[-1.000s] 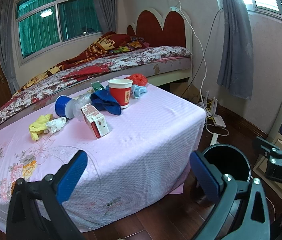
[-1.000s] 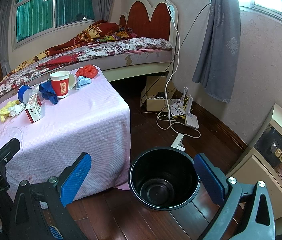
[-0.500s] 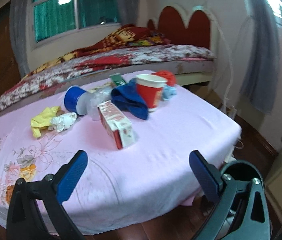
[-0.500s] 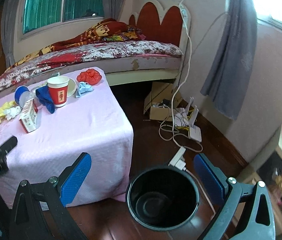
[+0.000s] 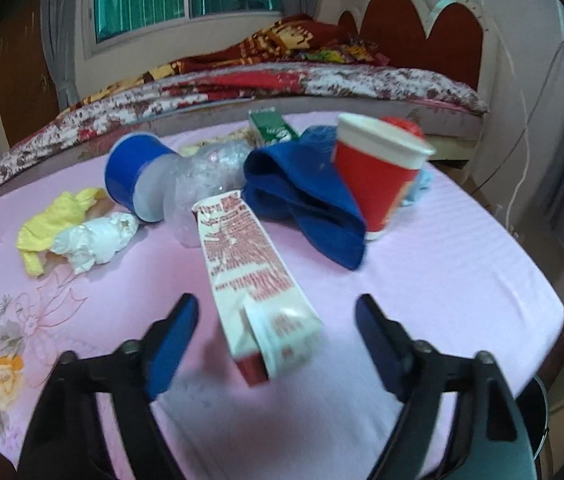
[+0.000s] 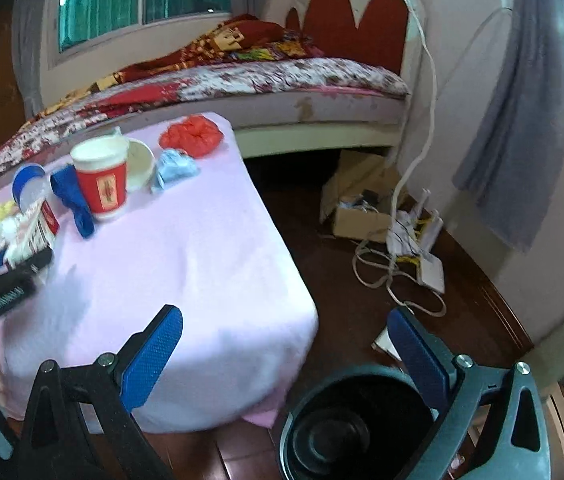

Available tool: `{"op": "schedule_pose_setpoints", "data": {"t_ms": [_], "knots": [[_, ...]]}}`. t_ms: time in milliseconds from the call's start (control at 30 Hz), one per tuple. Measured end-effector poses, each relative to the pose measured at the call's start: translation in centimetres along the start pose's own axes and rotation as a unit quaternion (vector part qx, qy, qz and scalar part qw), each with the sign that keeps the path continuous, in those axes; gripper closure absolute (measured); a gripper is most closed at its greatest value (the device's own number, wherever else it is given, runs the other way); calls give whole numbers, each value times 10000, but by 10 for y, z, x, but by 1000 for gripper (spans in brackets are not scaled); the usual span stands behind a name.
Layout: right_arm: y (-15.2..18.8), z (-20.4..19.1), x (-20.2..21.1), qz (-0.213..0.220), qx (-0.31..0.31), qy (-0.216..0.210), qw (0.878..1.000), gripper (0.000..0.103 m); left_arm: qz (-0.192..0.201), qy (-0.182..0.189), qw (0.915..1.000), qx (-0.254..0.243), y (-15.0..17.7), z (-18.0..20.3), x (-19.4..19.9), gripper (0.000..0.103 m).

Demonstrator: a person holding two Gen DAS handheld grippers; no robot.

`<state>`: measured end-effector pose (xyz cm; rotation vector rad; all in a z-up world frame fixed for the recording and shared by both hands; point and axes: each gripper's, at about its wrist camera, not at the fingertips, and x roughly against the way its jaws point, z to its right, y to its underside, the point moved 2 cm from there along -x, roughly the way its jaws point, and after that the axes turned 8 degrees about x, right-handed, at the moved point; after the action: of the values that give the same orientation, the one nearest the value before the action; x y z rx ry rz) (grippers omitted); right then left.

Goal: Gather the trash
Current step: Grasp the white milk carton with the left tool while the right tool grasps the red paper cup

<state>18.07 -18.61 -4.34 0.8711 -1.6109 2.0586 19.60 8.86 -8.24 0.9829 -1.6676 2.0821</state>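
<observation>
Tabletop (image 5: 461,264): pink cloth, your trash heaped at its far side.
Bin (image 6: 345,424): black, on the floor beside the tabletop, under your right tool (image 6: 285,354), which gapes empty.
Carton (image 5: 258,288): red-and-white, between your left tool's (image 5: 278,338) closing jaws, pads not touching.

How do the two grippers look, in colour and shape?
The left gripper and the right gripper look alike: each has a black, strut-like frame with silver screws and two flat blue fingers with a fine dotted texture. Seen from the right wrist, the left one carries white lettering, too blurred to read.
</observation>
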Motion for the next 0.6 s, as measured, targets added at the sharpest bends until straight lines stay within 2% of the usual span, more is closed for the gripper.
{"op": "schedule_pose_setpoints", "data": {"t_ms": [33,67,100,133,367,433,600], "knots": [[-5,-2,-3,28,24,-7,10000,0,-41,-16,10000,4,-2,-3,-5,38],[-10,-5,-6,57,45,-54,10000,0,-178,21,9998,24,-3,-8,-12,52],[-17,-11,-12,102,89,-154,9998,0,-162,125,9997,94,-5,-13,-12,55],[-22,-15,-15,134,136,-206,9996,0,-89,121,9998,152,-7,-19,-11,65],[-71,-80,-50,422,505,-890,9939,0,158,37,9996,219,-17,-52,-8,65],[-83,-98,-59,483,583,-1093,9911,9,222,34,9995,232,-20,-57,-7,65],[-108,-140,-89,410,741,-1440,9859,19,227,144,9993,278,-26,-63,-8,65]]}}
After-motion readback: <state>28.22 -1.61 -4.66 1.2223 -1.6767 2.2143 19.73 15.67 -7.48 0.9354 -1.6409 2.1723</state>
